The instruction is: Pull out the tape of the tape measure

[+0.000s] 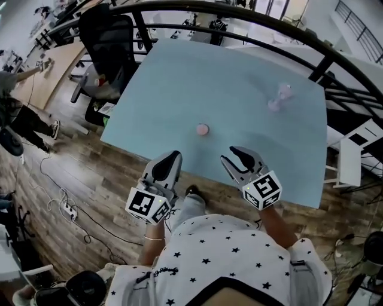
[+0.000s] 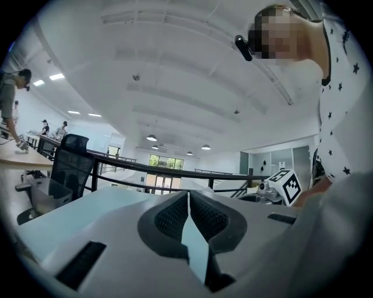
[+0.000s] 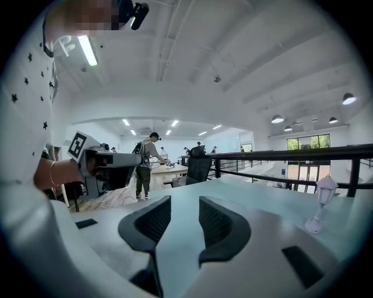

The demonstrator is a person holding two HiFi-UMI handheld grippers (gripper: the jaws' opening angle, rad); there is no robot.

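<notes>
A small round pink tape measure (image 1: 203, 129) lies on the light blue table (image 1: 239, 83), near its front edge. Both grippers hover at that edge, short of the tape measure. My left gripper (image 1: 170, 158) is to its lower left, its jaws pressed together with nothing between them (image 2: 187, 197). My right gripper (image 1: 231, 155) is to its lower right and stands open, with only bare table showing in the gap (image 3: 185, 205). Neither gripper view shows the tape measure.
A small pale lamp-shaped ornament (image 1: 280, 95) stands on the table's far right, also seen in the right gripper view (image 3: 322, 205). A black office chair (image 1: 108, 42) stands off the table's left corner. A dark railing (image 1: 251, 15) curves behind the table. Cables lie on the wooden floor (image 1: 66, 206).
</notes>
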